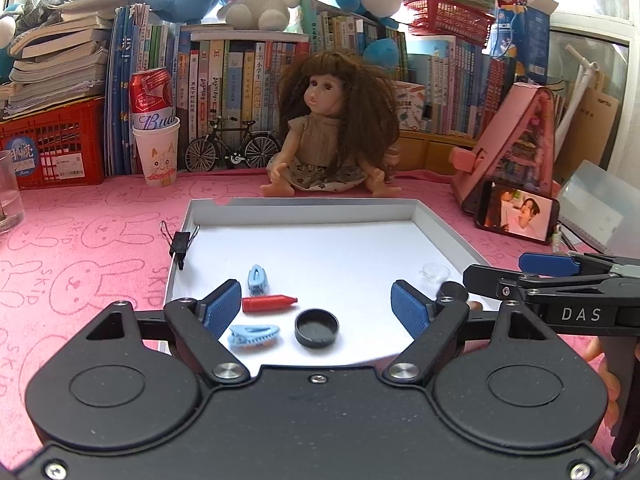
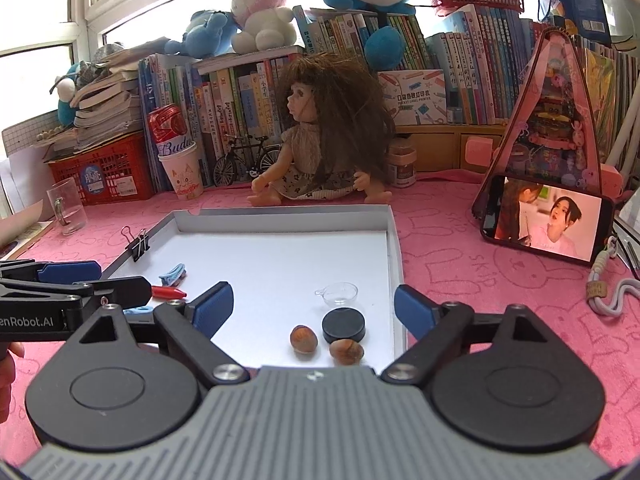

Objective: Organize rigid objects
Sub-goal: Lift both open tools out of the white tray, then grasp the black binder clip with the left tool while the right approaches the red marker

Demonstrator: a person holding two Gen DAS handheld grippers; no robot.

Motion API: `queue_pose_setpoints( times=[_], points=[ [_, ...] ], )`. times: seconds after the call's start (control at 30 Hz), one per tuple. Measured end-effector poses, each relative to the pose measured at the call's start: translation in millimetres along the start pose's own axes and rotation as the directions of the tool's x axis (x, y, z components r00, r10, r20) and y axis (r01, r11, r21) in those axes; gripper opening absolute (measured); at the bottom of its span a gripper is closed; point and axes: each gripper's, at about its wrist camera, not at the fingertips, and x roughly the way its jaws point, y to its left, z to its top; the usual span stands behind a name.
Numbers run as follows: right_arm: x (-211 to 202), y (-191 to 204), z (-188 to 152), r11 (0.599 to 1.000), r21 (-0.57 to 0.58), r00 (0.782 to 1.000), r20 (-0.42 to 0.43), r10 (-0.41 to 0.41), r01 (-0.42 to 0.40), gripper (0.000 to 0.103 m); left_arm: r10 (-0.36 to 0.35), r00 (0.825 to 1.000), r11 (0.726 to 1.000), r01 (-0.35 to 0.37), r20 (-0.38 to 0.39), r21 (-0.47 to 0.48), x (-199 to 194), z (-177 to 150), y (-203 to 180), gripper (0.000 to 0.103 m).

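Note:
A white tray (image 1: 304, 210) lies on the pink cloth. In the left wrist view it holds two light blue hair clips (image 1: 256, 279) (image 1: 253, 335), a red crayon (image 1: 269, 303), a black round cap (image 1: 317, 327) and a small clear cup (image 1: 435, 271). A black binder clip (image 1: 181, 242) grips its left wall. My left gripper (image 1: 316, 300) hovers open over the near part, pads touching nothing. In the right wrist view, two hazelnuts (image 2: 304, 339) (image 2: 346, 351), a black disc (image 2: 344, 324) and the clear cup (image 2: 340, 294) lie below my open right gripper (image 2: 314, 300), which holds nothing.
A doll (image 1: 332, 132) sits just behind the tray. A phone (image 2: 546, 222) leans on a pink house-shaped box (image 2: 556, 120) at right. A glass mug (image 2: 68, 210), a paper cup holding a can (image 1: 156, 152), a model bicycle (image 1: 232, 146) and rows of books line the back.

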Motion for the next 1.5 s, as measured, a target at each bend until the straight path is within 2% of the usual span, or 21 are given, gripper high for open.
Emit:
queue_pose_setpoints(
  times=[0.73,0.97,1.27,1.37,1.5],
  points=[
    [-60,24,-53,0.987,-0.146,0.995,0.050,0.082,-0.074,0.094,-0.035,0.999,0.998,0.036,-0.035,0.051,-58,-57,-5,0.081],
    [-77,27,-78,0.968,-0.214,0.990,0.008,0.138,-0.133,0.094,-0.047,0.997,0.998,0.050,-0.056,0.050,-77,-81,3,0.081],
    [-100,35,-105,0.935,-0.259,0.970,-0.066,0.232,-0.242,0.098,-0.045,0.995,0.997,0.051,-0.085,0.060,-84,-99,1,0.081],
    [-101,41,-113,0.931,-0.295,0.976,-0.076,0.203,-0.216,0.098,-0.024,0.996,0.997,0.030,-0.089,0.065,-80,-102,-3,0.081],
    [-96,43,-115,0.936,-0.321,0.989,-0.074,0.125,-0.142,0.098,0.000,0.996,0.996,0.007,-0.085,0.086,-77,-104,-6,0.081]
  ],
)
